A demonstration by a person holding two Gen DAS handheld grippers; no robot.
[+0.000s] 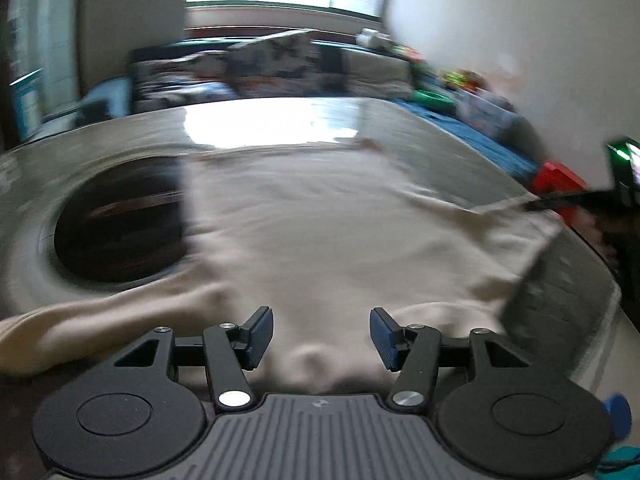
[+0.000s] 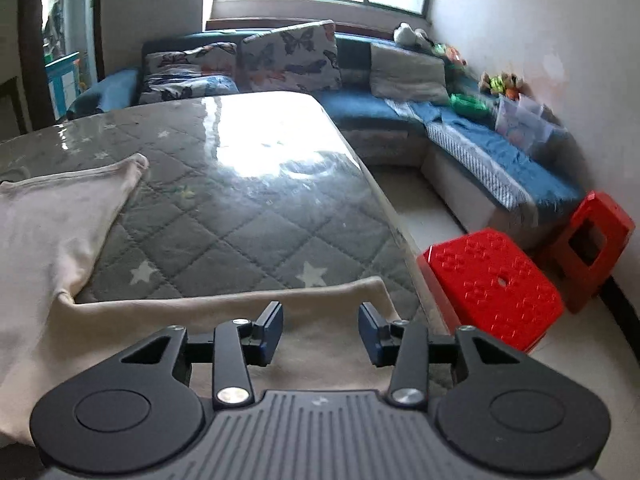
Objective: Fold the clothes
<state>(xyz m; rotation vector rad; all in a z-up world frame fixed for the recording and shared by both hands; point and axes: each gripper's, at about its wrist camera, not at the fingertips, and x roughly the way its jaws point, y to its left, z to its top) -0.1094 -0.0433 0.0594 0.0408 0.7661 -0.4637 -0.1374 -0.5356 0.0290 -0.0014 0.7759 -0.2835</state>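
Note:
A cream long-sleeved garment (image 1: 320, 240) lies spread on a grey quilted table (image 1: 560, 288). The left wrist view is blurred. My left gripper (image 1: 321, 338) is open and empty, just above the garment's near edge. In the right wrist view the garment's body (image 2: 44, 232) lies at the left and one sleeve (image 2: 240, 304) stretches right along the near edge. My right gripper (image 2: 320, 334) is open and empty, just above that sleeve near its cuff. The right gripper also shows in the left wrist view (image 1: 560, 200) at the far right, over the sleeve.
The table (image 2: 248, 208) has a glossy cover with star print and a dark round opening (image 1: 120, 224) at the left. Two red plastic stools (image 2: 492, 280) stand on the floor at its right edge. A blue sofa (image 2: 480, 144) with cushions and toys runs along the walls.

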